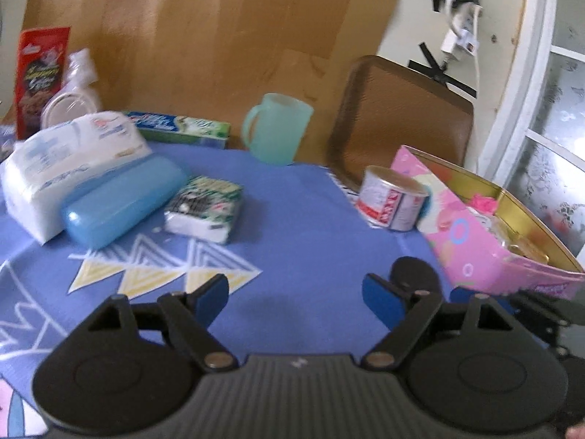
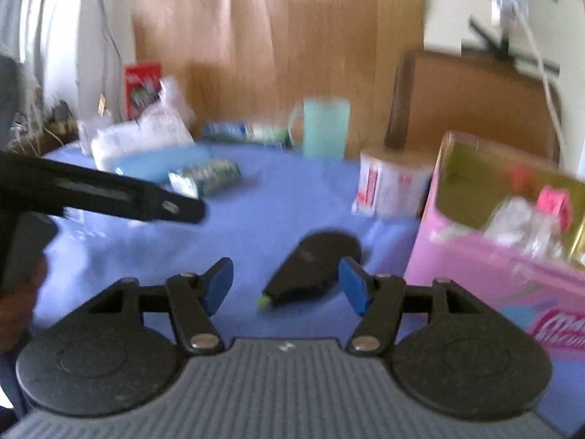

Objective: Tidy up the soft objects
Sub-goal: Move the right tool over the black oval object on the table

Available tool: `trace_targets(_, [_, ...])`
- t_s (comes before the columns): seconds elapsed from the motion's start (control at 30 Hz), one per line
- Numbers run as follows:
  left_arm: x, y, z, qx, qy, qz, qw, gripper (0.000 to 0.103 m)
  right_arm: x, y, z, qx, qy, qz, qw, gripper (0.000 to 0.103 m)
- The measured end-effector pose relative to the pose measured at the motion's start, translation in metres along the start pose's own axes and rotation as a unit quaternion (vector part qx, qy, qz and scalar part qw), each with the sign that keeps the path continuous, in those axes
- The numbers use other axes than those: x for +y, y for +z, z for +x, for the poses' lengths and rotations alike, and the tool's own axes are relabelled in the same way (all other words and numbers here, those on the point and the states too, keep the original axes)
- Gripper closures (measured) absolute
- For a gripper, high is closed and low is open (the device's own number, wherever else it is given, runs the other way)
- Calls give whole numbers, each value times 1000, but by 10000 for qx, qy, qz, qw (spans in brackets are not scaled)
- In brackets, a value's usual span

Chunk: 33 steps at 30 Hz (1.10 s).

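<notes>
Two hand-held grippers hovered over a blue patterned tablecloth (image 1: 303, 219), both empty w/ blue pads spread wide apart: the left gripper (image 1: 295, 294) and the right gripper (image 2: 286, 285).

The soft items sat at the cloth's far left. A large white tissue pack (image 1: 65, 161) lay touching a blue hard case (image 1: 124, 205); just beside the case sat a small green-and-white tissue pack (image 1: 204, 212). Both packs looked light and squashy under thin slick film, so they would likely dent rather than resist. Best hold appeared to be across the small pack's short sides, mid-body, w/ a gentle squeeze; the big one probably needs a wider bite or two grippers.

At right stood an open pink box (image 1: 486, 252) w/ gold lining, already holding something pink and some clear wrap, prob. the drop-off spot. A tin can (image 1: 393, 197) stood touching its near wall.

Also seen: teal mug (image 1: 276, 128), toothpaste box (image 1: 179, 128), red snack box (image 1: 40, 77), brown tray (image 1: 402, 117) propped up, and a black tool w/ green tip (image 2: 310, 267) lying between the right gripper's pads but untouched.

Labels were too blurred to read; only partial pink script showed on the box front.
</notes>
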<state>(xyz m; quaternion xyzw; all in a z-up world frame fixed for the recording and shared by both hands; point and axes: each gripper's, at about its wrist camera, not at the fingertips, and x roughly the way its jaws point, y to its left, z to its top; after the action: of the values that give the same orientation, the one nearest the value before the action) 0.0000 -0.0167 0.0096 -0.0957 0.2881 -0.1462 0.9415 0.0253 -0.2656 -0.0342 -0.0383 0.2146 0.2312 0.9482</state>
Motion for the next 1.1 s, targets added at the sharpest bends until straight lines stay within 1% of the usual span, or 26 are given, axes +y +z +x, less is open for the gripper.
trace_targets(0.07, [7,-1,3,30,-99,-176,9998,19,-5,2,11,239,-15,235,9994,36])
trace_targets(0.13, [11,0,4,-25,-189,-293,9994,19,-8,6,18,293,-50,359,9989,36])
trace_targets(0.27, [17,0,6,1,-280,-455,9986,19,1,10,26,370,-98,209,9990,37])
trace_targets(0.33, [19,-1,7,11,-282,-518,9983,19,6,12,28,375,-43,105,9992,47])
trace_targets(0.43, [18,-1,8,24,-202,-523,9984,19,13,10,29,338,32,-37,9994,56])
trace_targets(0.53, [14,-2,10,59,-47,-418,9991,18,22,9,29,298,82,-264,9992,57])
trace_targets(0.67, [5,-2,12,104,185,-181,9996,15,24,8,28,267,36,-357,9990,56])
trace_targets(0.73, [2,-2,13,124,273,-116,9995,9,23,8,28,273,34,-302,9992,55])
trace_targets(0.77, [2,-3,13,129,304,-109,9994,9,22,8,28,276,36,-269,9992,55])
trace_targets(1.0, [0,-3,14,156,417,-51,9990,6,16,8,26,224,64,-51,9997,43])
trace_targets(1.1, [0,-2,15,168,420,-50,9990,3,15,7,23,121,73,19,9999,32])
